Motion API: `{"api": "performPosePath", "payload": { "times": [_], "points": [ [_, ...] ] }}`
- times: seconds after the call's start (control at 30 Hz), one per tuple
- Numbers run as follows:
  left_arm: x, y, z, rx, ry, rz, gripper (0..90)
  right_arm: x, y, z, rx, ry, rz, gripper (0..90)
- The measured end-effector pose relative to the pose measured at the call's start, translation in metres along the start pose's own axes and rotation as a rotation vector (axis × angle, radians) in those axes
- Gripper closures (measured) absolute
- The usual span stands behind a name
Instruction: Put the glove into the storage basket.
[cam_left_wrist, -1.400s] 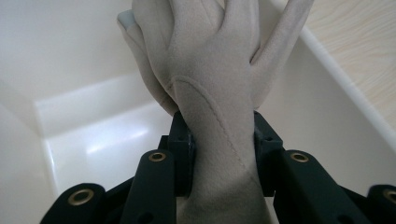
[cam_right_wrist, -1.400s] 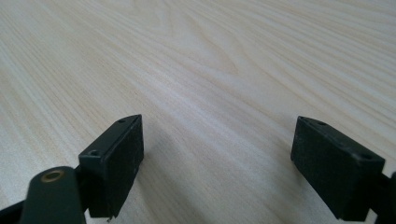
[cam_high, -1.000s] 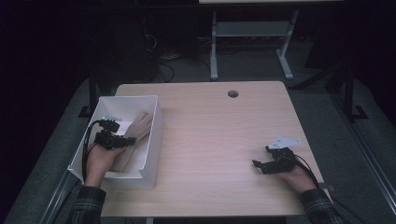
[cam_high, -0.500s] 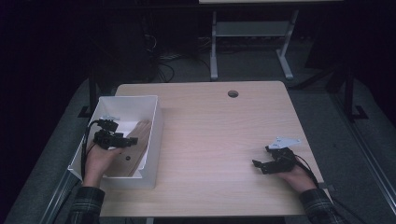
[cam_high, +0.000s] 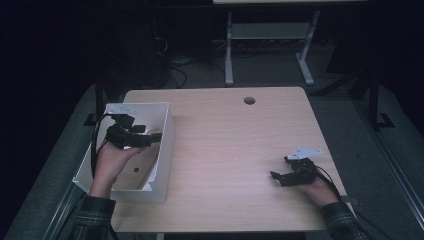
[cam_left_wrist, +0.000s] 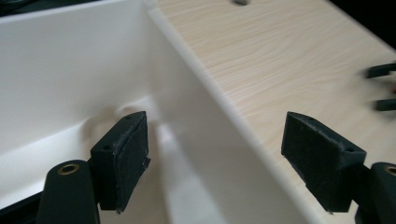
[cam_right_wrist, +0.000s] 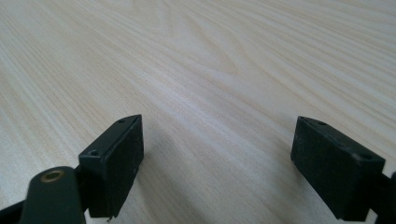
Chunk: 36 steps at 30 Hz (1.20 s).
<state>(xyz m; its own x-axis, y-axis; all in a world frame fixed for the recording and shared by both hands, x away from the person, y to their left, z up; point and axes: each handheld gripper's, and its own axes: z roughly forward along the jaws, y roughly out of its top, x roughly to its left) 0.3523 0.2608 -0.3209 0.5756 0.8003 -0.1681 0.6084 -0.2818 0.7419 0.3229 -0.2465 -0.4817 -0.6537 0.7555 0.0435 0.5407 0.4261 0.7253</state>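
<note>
1. White plastic open-topped bin (cam_high: 162, 150) at the left edge of the pale wood-grain table (cam_high: 240, 150) is what I am working at; my left gripper (cam_high: 150, 140) is hovering over it, jaws spread wide, having just been opening, with nothing between the pads (cam_left_wrist: 128, 158).
2. I am judging this as the moment right after a release into the bin, so the next move is calling for clearing the bin wall (cam_left_wrist: 205, 121) that is running between the jaws.
3. My right gripper (cam_high: 277, 177) is resting low over the bare tabletop (cam_right_wrist: 210, 70), jaws spread, gripping nothing.
4. Dim lighting and my left hand (cam_high: 112, 162) are hiding most of the bin floor; I cannot tell what is lying inside.
</note>
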Motion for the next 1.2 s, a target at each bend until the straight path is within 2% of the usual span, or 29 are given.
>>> {"api": "performPosePath", "payload": {
  "times": [0.23,0.43,0.63,0.7,0.83,0.9,1.0,1.13,1.2],
  "points": [
    [-0.039,0.017,0.013,-0.010,-0.092,0.058,21.4,0.000,0.000,0.000,-0.005,0.000,0.000,16.7],
    [-0.077,0.024,0.032,-0.013,-0.156,0.107,21.4,0.000,0.000,0.000,-0.003,0.000,0.000,16.7],
    [-0.119,0.021,0.059,0.031,-0.209,0.192,21.4,0.000,0.000,0.000,-0.003,0.001,-0.004,16.7],
    [-0.130,0.017,0.070,0.040,-0.223,0.205,21.4,0.000,0.000,0.000,-0.003,0.002,-0.005,16.7],
    [-0.145,0.005,0.094,0.084,-0.238,0.253,21.4,0.000,0.000,0.000,-0.002,0.003,-0.007,16.6],
    [-0.150,-0.003,0.106,0.099,-0.247,0.261,21.4,0.000,0.000,0.000,-0.003,0.003,-0.008,16.7],
    [-0.154,-0.014,0.122,0.124,-0.256,0.273,21.4,0.000,0.000,0.000,-0.002,0.004,-0.009,16.7],
    [-0.156,-0.031,0.142,0.165,-0.244,0.285,21.4,0.000,0.000,0.000,-0.002,0.004,-0.009,16.7],
    [-0.156,-0.036,0.146,0.173,-0.239,0.289,21.4,0.000,0.000,0.000,-0.002,0.004,-0.010,16.6]
  ]
}}
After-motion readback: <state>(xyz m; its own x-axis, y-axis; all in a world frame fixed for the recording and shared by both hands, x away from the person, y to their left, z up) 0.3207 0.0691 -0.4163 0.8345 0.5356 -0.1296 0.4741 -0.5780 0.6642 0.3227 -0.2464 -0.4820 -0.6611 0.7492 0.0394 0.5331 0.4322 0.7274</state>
